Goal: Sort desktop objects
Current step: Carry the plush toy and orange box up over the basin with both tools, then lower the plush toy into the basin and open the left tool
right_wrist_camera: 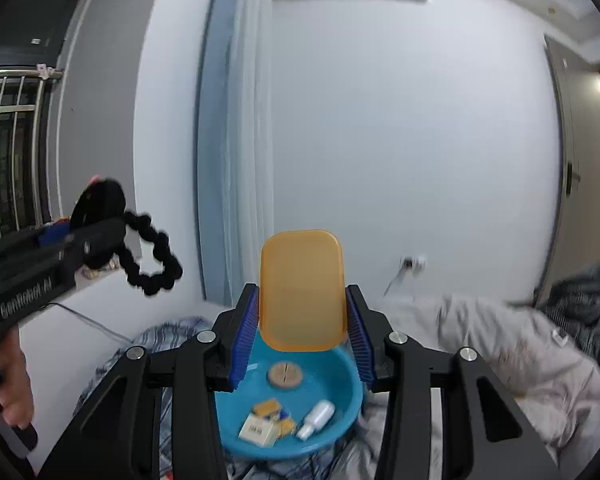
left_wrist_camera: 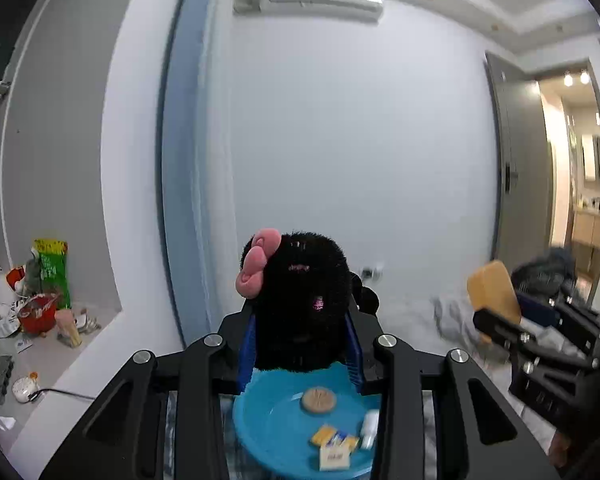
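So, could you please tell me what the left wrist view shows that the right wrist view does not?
Only the left wrist view shows the cluttered ledge with a green bag and red basket, the open doorway, and the plush's pink bow. Only the right wrist view shows the barred window and the plush's black loop. Both show the blue basin with its small items, the black plush in the left gripper, and the orange lid in the right gripper.

Fuzzy black plush toy (left_wrist_camera: 300, 300); glossy blue plastic basin (left_wrist_camera: 268, 420).
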### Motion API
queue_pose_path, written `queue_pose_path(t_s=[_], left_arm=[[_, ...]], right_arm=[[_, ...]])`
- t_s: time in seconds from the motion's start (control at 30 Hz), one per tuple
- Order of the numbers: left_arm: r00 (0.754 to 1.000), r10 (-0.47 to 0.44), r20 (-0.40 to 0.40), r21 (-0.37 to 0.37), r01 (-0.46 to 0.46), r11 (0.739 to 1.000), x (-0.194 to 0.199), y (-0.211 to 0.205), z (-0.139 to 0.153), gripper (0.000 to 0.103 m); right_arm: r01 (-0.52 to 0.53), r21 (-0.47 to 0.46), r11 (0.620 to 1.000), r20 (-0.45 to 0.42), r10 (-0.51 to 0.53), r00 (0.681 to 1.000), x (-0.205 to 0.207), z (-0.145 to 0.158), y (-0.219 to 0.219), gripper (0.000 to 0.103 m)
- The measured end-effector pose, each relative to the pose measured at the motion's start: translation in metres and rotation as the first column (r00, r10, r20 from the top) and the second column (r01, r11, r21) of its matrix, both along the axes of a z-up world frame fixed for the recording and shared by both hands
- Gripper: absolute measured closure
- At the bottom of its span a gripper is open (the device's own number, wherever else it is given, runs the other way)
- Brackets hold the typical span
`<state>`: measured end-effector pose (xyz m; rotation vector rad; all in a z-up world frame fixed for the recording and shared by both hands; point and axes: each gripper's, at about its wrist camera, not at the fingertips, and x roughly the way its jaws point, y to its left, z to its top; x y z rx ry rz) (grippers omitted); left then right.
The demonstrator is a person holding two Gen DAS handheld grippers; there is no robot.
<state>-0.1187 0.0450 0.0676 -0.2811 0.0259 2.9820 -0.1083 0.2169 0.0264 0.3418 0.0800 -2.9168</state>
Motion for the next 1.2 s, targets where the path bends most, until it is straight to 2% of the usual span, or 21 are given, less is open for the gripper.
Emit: queue_pose_path(t_s=[0.1, 0.2, 0.3, 0.37, 0.5, 0.67, 0.77, 0.9, 1.0, 1.1, 1.2], left_arm=[[0.999, 0.002, -0.040, 0.021, -0.001, 1.000, 0.005, -0.006, 0.014, 0.064], [0.997, 0.025, -0.069, 0.026, -0.023, 0.999, 0.009, -0.011, 0.012, 0.064], [0.998, 0.006, -0.061, 0.024, -0.005, 1.000, 0.007, -0.010, 0.001, 0.064], [0.999, 0.000, -0.051, -0.007, 0.000, 1.000, -0.001, -0.005, -0.012, 0.064], [1.000, 0.001, -0.006, -0.077, -0.001, 0.997, -0.022, 0.008, -0.047, 0.064], [0.995, -0.028, 0.098, -0.007, 0.028, 1.000, -0.054, 0.000, -0.081, 0.064], [0.990, 0.006, 0.140, -0.040, 0.000, 0.999, -0.072, 0.003, -0.105, 0.064], [0.969, -0.004, 0.247, -0.012, 0.007, 1.000, -0.100, 0.005, -0.138, 0.064], [0.950, 0.007, 0.311, -0.041, 0.006, 0.999, -0.119, 0.008, -0.164, 0.064], [0.925, 0.001, 0.380, -0.028, 0.010, 1.000, -0.138, 0.005, -0.189, 0.064], [0.916, 0.036, 0.400, -0.087, -0.001, 0.996, -0.149, 0.010, -0.212, 0.064]], right_arm=[[0.001, 0.017, 1.000, -0.076, 0.000, 0.997, 0.011, 0.020, -0.001, 0.062], [0.014, 0.021, 1.000, -0.143, -0.011, 0.990, 0.018, 0.034, -0.001, 0.062], [0.004, 0.017, 1.000, -0.164, -0.002, 0.987, 0.015, 0.034, -0.001, 0.062], [-0.003, 0.007, 1.000, -0.161, 0.004, 0.987, 0.009, 0.024, -0.001, 0.062], [-0.023, -0.027, 0.999, -0.091, 0.020, 0.996, -0.015, -0.010, 0.000, 0.062], [-0.035, -0.076, 0.996, 0.043, 0.039, 0.998, -0.052, -0.066, 0.008, 0.062], [-0.030, -0.041, 0.999, 0.136, 0.035, 0.990, -0.076, -0.096, 0.009, 0.062], [-0.046, -0.081, 0.996, 0.187, 0.061, 0.981, -0.091, -0.115, 0.014, 0.062], [-0.040, -0.070, 0.997, 0.195, 0.053, 0.979, -0.094, -0.126, 0.012, 0.062], [-0.036, -0.069, 0.997, 0.232, 0.051, 0.971, -0.101, -0.141, 0.009, 0.062], [-0.059, -0.064, 0.996, 0.303, 0.076, 0.950, -0.115, -0.157, 0.006, 0.062]])
